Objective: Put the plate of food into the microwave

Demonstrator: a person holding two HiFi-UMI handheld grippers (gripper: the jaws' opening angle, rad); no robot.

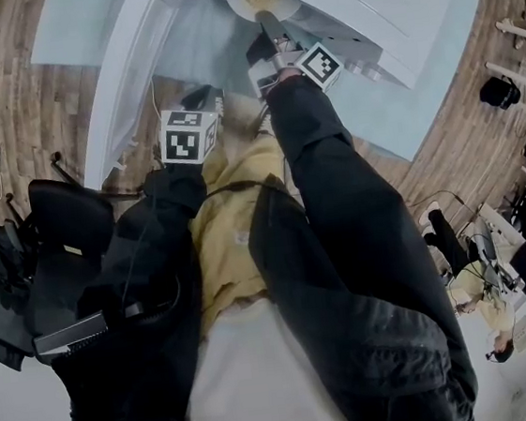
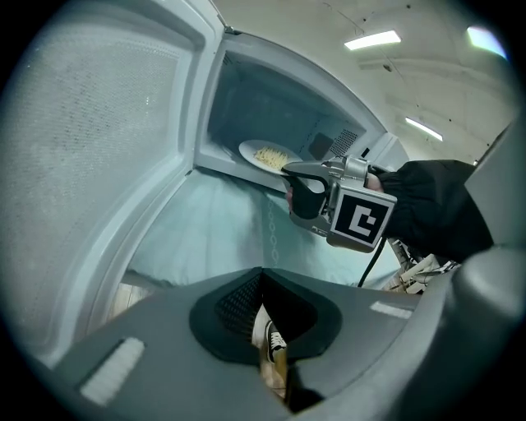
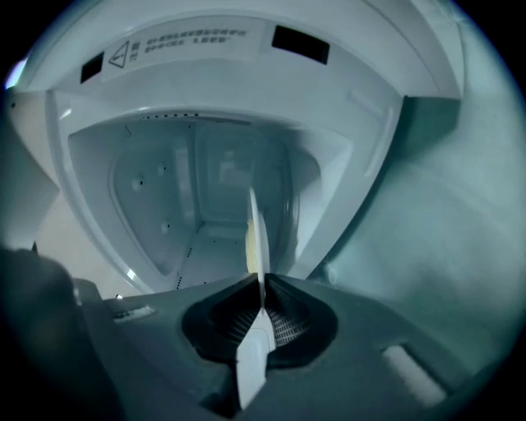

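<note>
Tabletop (image 1: 393,105): it is carrying the microwave under a pale blue-green cloth, and the microwave is taking up most of the middle.
Microwave (image 1: 390,2): it is standing with its cavity facing the person. Its door (image 2: 90,140) is hanging wide open on the person's left and appears to reach out past the tabletop's near edge.
Plate (image 2: 267,156): it is sitting level in the mouth of the cavity, partly inside, just above or on the cavity floor; which of the two I cannot tell.
Plate handling: it is looking stiff, smooth and probably breakable, and light enough for a one-sided hold. The bare rim nearest the person is offering the best grip. A pinch there is likely leaving the far side free to sag or slip, so it is calling for a level, slow carry.
Food (image 2: 269,156): pale yellow shreds are lying loose in the middle of the plate and would likely slide if it tips.
Right gripper (image 3: 261,292): its fingers are clamping the plate's near rim, with the thin edge running straight between the pads.
Left gripper (image 2: 261,275): its fingers are pressing together on nothing, hanging back from the open door and touching nothing.
</note>
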